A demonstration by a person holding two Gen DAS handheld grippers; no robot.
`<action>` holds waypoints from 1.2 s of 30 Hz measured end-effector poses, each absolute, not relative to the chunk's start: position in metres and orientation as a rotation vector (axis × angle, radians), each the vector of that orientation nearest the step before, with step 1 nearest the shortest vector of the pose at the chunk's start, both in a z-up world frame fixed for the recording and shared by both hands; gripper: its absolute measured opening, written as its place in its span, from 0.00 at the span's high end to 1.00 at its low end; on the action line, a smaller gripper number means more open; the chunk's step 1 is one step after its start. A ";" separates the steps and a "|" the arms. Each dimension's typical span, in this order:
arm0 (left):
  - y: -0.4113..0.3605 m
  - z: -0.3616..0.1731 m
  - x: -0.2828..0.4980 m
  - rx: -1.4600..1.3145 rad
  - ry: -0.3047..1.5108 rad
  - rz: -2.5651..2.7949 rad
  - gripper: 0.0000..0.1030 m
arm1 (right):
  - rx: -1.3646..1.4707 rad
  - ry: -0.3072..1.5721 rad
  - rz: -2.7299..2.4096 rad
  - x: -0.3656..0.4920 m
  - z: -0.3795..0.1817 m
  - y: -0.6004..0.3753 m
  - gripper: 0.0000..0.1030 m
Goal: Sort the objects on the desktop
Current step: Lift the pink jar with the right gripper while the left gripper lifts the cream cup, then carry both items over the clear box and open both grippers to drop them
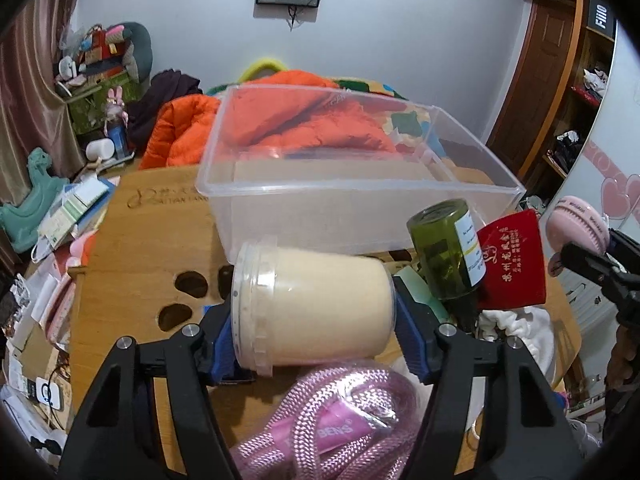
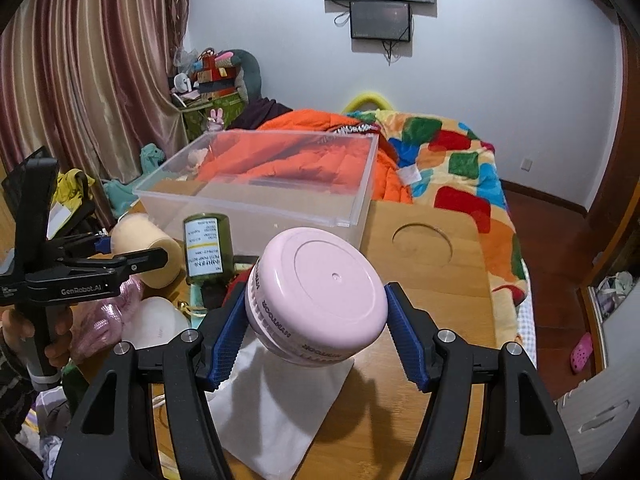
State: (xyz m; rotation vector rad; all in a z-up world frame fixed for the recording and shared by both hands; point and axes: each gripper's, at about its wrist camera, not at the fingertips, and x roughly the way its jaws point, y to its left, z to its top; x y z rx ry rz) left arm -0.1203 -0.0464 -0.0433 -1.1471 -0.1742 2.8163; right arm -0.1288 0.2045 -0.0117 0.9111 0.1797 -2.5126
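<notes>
Above the wooden table (image 2: 460,280), both grippers are angled downward toward a clear plastic bin (image 1: 360,196). The left gripper (image 1: 316,312) is clamped on a cream-filled jar (image 1: 316,304), held sideways with its lid to the left. The right gripper (image 2: 316,320) is closed on a tilted pink round container (image 2: 320,292), raised over a white cloth (image 2: 280,400). A green bottle (image 2: 206,244) lies just before the bin. Nothing is seen inside the bin.

Even indoor light, soft shadows, fisheye-warped edges.
</notes>
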 end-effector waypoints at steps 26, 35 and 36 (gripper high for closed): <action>-0.057 0.007 -0.109 -1.016 -0.175 2.820 0.36 | 0.784 0.168 -2.500 -0.120 0.036 0.195 0.39; -0.061 0.045 -0.120 -0.965 -0.103 2.847 0.36 | 0.756 0.202 -2.470 -0.142 0.052 0.179 0.39; -0.062 0.048 -0.122 -0.960 -0.094 2.851 0.36 | 0.755 0.205 -2.466 -0.145 0.053 0.177 0.39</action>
